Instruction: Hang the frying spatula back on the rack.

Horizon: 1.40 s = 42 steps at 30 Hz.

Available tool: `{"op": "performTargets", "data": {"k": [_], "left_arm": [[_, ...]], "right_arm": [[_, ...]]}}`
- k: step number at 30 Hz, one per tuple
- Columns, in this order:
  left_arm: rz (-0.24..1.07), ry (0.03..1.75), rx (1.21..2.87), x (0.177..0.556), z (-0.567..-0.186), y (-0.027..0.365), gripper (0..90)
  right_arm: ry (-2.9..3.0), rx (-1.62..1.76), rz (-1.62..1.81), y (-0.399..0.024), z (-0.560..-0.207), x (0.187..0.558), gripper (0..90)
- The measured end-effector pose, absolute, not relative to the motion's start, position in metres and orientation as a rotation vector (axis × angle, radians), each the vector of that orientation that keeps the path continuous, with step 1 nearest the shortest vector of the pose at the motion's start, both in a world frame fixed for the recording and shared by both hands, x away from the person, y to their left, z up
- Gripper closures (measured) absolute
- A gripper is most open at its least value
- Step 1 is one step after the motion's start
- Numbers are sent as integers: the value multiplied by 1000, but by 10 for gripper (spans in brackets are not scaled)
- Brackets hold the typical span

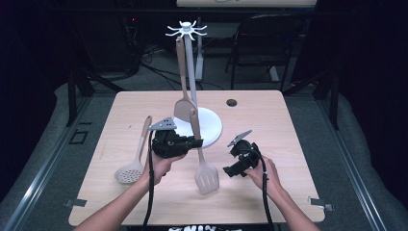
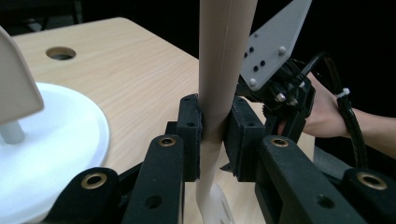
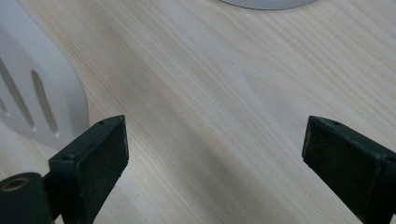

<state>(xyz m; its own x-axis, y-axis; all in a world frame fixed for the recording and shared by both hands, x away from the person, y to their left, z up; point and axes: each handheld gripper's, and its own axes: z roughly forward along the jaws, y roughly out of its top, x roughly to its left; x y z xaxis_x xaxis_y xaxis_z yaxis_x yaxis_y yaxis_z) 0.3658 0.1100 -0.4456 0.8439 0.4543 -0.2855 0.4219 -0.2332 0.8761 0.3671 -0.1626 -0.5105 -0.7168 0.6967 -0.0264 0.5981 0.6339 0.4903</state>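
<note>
Left gripper [image 1: 196, 142] pinches the spatula [image 1: 204, 169] handle, blade hanging down; rack [image 1: 187, 30] hooks directly above, upper centre. Right gripper [image 3: 215, 154] jaws spread.

Matt plastic slotted turner [image 1: 206, 177], wood-grain table [image 1: 269, 120]

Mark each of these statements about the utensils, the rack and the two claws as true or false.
1. The left claw is shut on the slotted spatula's handle. True.
2. The right claw grips the skimmer spoon. False: its jaws stand open over bare table, and the skimmer spoon lies near the table's left edge.
3. A solid spatula hangs on the white rack. True.
4. The rack's round base stands on the floor. False: it stands on the table.
</note>
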Motion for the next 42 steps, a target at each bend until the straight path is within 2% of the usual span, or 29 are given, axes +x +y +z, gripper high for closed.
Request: {"op": "performTargets", "data": {"k": [42], "left_arm": [[225,667,1850,423,-376,101,771]], "right_arm": [[2647,1064,675,-167,-514,373,65]]}}
